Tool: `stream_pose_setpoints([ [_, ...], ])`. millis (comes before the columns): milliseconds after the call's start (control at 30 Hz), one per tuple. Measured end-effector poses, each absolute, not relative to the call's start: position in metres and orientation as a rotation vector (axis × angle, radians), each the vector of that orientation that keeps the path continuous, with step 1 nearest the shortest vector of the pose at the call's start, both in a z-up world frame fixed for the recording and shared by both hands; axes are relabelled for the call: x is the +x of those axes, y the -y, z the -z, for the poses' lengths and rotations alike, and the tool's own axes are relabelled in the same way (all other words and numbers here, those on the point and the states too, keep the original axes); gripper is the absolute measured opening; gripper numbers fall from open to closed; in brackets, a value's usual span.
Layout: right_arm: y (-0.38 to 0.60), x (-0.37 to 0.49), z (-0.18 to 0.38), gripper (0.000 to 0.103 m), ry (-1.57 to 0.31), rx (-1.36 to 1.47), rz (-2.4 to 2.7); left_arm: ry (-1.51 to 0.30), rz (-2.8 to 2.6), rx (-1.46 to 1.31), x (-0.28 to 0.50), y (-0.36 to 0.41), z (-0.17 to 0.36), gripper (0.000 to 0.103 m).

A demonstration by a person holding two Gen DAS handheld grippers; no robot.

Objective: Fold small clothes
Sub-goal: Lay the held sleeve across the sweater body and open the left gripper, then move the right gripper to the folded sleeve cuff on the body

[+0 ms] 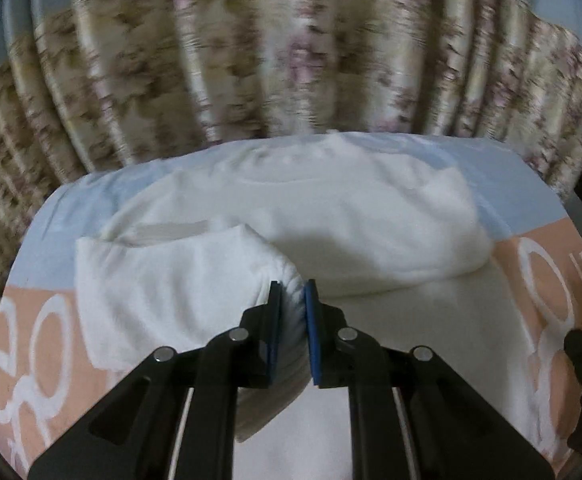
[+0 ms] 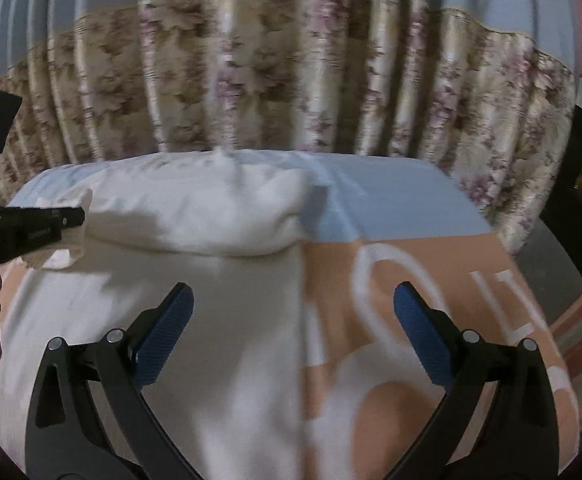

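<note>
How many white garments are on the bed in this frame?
1: the white garment lies across the bedsheet, one edge pinched in the left gripper. Others may lie outside both views.

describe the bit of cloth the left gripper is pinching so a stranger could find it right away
Start at the flowered curtain; before it lies a peach and blue sheet with a white garment spread on it. The pinched bit is the garment's folded flap on the left, its bunched tip clamped in the left gripper, unlike the flat cloth around it.

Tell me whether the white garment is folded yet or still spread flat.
Partly folded. The white garment has its far part doubled into a thick roll, and the left gripper pinches a lifted edge; the near part lies flat on the bedsheet.
</note>
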State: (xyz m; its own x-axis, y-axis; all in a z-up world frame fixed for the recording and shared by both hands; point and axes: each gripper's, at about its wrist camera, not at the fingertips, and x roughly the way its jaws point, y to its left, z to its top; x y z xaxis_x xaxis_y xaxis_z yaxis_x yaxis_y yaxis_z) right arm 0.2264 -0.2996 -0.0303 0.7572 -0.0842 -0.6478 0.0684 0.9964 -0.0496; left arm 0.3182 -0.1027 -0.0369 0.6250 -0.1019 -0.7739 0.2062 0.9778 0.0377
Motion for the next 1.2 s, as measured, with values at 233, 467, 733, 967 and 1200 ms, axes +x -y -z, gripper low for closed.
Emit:
stream_pose_setpoints([
  [233, 0.331, 0.232, 0.031, 0.100, -0.716, -0.004, 0.110, -0.789, 0.192, 0.144, 0.302, 0.124, 0.037, 0.082],
  [467, 0.300, 0.241, 0.041, 0.100, -0.739, -0.002, 0.019, -0.722, 0.032, 0.130, 0.281, 0.033, 0.035, 0.086],
  [733, 0.229, 0.265, 0.060, 0.094, -0.774, 0.031, -0.207, -0.791, -0.141, 0.044, 0.264, -0.060, 0.080, 0.086],
  [967, 0.215, 0.275, 0.088, 0.087, -0.839, -0.053, -0.196, -0.770, -0.135, 0.040, 0.255, -0.060, 0.089, 0.089],
  [1200, 0.212, 0.287, 0.103, 0.076, -0.886, -0.129, -0.156, -0.779, -0.142, 0.133, 0.258, -0.041, 0.094, 0.090],
])
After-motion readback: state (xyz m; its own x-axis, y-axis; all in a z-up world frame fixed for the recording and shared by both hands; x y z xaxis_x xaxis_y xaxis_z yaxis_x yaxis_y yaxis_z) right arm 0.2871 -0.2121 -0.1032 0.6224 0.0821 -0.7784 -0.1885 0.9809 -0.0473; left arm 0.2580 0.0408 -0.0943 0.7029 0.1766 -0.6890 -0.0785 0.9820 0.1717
